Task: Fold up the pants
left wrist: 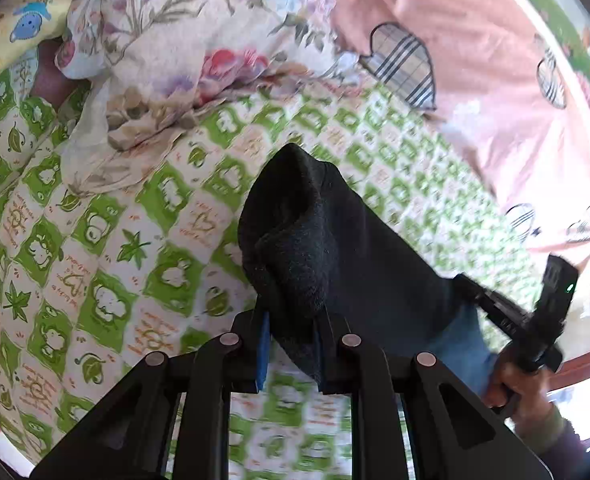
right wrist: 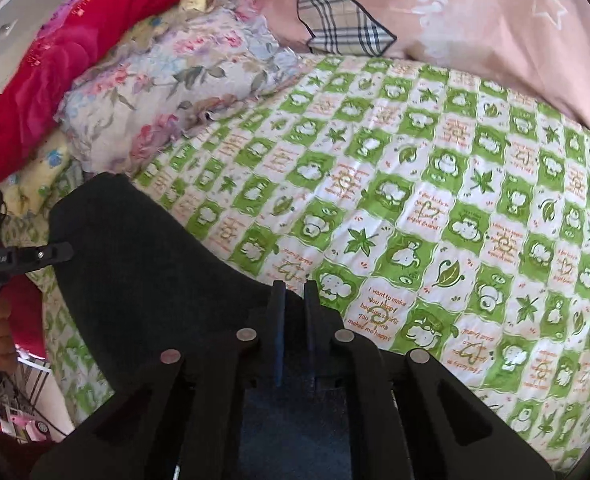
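In the left wrist view, the left gripper (left wrist: 291, 344) pinched a thick bunched fold of the black pants (left wrist: 315, 236) between its blue pads, the cloth rising above the fingers and hanging clear of the green-and-white checked bedsheet (left wrist: 107, 248). The pants stretched toward the lower right, where the right gripper (left wrist: 471, 286) met the cloth, a hand (left wrist: 511, 384) around its handle. A flowered quilt (left wrist: 183, 52) lay bunched at the far edge of the bed, and a pink quilt (left wrist: 495, 80) lay beside it.

In the right wrist view, the right gripper (right wrist: 293, 308) had its jaws pressed nearly together on the edge of the pants (right wrist: 143, 264), which spread dark to the left toward the left gripper (right wrist: 55, 252). A red blanket (right wrist: 63, 60) lay at the far left corner.
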